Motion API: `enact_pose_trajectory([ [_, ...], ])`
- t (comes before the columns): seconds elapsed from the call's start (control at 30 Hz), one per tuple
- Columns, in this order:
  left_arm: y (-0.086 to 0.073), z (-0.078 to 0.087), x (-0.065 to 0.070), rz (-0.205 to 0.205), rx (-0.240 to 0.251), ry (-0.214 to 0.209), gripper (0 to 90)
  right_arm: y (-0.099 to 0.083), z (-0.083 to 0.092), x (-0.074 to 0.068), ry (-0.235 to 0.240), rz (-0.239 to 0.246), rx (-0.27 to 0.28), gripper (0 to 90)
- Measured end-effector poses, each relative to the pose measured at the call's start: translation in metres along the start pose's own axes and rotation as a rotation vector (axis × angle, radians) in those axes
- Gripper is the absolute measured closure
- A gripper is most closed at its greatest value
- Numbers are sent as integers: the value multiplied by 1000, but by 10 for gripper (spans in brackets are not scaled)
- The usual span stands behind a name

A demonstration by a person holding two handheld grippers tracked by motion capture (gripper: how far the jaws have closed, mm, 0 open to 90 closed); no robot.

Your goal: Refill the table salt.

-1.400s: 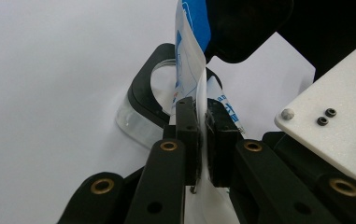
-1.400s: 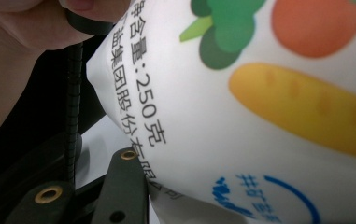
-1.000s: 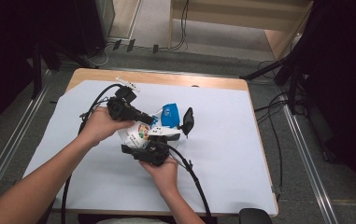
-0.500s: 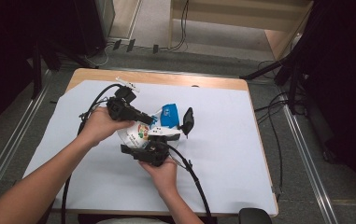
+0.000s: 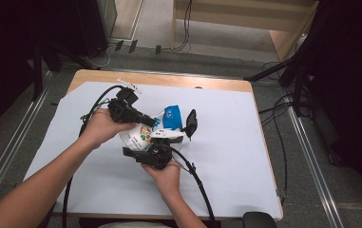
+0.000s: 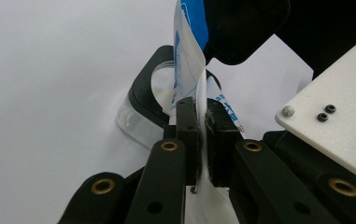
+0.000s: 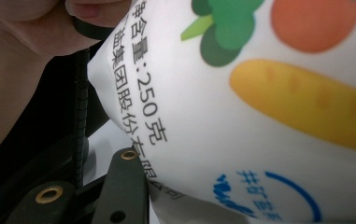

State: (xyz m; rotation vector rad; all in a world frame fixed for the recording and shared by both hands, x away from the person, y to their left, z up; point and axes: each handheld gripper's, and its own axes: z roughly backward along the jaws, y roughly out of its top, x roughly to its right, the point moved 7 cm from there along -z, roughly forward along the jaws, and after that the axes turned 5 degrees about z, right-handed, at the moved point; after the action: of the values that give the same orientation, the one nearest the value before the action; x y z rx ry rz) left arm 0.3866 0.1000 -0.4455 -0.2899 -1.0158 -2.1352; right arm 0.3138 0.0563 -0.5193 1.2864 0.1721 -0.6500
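Both claws are on the soft white plastic pouch [image 5: 146,133] with the blue top and printed vegetables, held up just above the middle of the white-covered table [image 5: 226,190]. The left claw [image 5: 151,122] has its two black pads pressed together on a thin flat edge of the pouch; in the left gripper view the film [image 6: 202,135] runs straight up between the pads, pinched tight. The right claw [image 5: 162,141] comes in from the person's side of the pouch and holds its fuller lower part: in the right gripper view the bulging printed face [image 7: 259,121] sits right against the jaw, clamped with the jaws partly apart around it.

Risks from here, as I judge them: the left claw's bite is narrow and on slick film, so a pull away from the pouch could let the edge slide out. If both hands pull apart hard, the seam could split suddenly and the contents spill across the table. Squeezing harder with the right claw could burst or deform the bag.

Just beyond the pouch lies a clear shallow dish with a black rim [image 6: 143,100], and right of the pouch stands a small black scoop-like object [image 5: 191,122]. The pouch itself looks glossy and pliable, with a carrot, green leaves, an orange-red round shape and black Chinese print.
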Motion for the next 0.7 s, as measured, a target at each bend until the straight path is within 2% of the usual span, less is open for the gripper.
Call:
enact_pose_trajectory([
  [0.7,0,-1,0,-1,-1,2,863,1,0,0,6,-16,12,668],
])
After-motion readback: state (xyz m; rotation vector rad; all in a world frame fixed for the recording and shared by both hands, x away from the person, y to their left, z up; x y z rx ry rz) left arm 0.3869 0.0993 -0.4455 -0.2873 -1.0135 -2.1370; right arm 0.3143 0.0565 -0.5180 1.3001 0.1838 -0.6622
